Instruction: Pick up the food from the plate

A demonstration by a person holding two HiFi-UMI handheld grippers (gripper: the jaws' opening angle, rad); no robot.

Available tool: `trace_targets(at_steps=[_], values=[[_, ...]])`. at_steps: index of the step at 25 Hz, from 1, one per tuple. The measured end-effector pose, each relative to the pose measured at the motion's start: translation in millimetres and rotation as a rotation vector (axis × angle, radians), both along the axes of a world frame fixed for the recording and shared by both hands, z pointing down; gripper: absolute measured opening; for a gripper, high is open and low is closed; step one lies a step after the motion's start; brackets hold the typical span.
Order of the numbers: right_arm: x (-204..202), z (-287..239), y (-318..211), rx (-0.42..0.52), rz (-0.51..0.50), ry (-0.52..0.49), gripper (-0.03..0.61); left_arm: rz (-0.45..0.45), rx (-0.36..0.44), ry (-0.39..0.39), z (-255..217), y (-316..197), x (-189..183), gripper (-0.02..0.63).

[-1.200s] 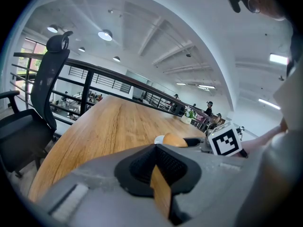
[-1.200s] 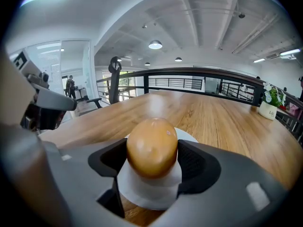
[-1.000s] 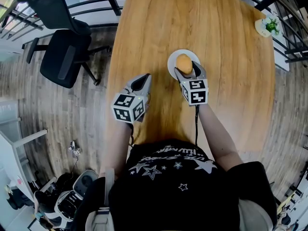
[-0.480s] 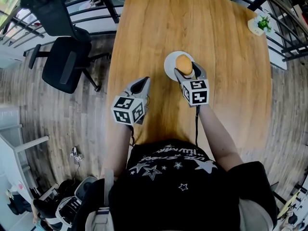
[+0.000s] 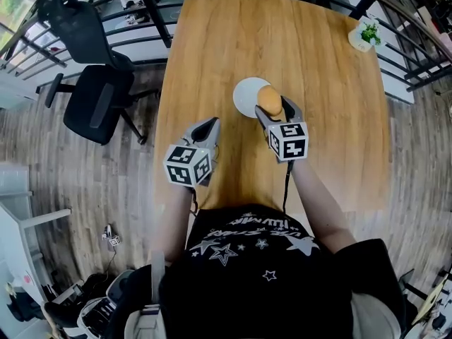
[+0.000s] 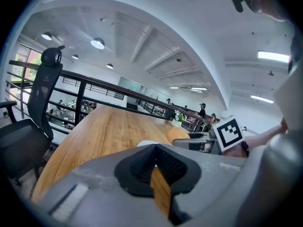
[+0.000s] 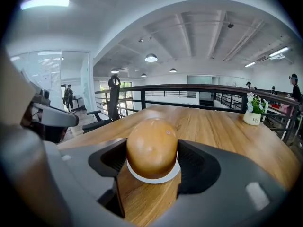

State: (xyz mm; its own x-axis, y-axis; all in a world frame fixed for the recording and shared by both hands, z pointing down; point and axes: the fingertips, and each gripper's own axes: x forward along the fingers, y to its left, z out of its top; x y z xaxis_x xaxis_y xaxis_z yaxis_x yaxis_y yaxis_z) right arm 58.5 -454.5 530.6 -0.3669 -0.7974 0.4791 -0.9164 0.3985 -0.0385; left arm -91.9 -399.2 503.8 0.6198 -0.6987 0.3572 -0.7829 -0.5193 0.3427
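Right tongs [image 5: 272, 105] clamped on bun [image 5: 269, 99] across its widest sides, near plate [image 5: 245, 94] rim; bun looks soft, light, crushable; gentle squeeze advised; left tongs [image 5: 211, 123] closed, empty.

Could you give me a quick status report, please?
Left gripper shut, empty. Right gripper clamped on round brown bun, apparently lifted off small white plate. Nothing in the way.

Open wooden tabletop [image 5: 332, 119] around the plate [image 5: 244, 94], a small potted plant [image 5: 363, 35] at its far right corner, railing [image 7: 189, 86] beyond.
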Motion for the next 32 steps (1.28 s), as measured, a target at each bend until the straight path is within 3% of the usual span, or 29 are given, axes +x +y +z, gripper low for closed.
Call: trace_targets(at_steps=[19, 32], values=[[45, -29, 100, 0.056, -0.022, -0.042, 0.333, 0.025, 0.063, -0.023, -24, 86, 48, 0.002], [77, -44, 197, 0.1, -0.055, -0.055, 0.333, 0.032, 0.071, -0.037, -27, 181, 86, 0.001]])
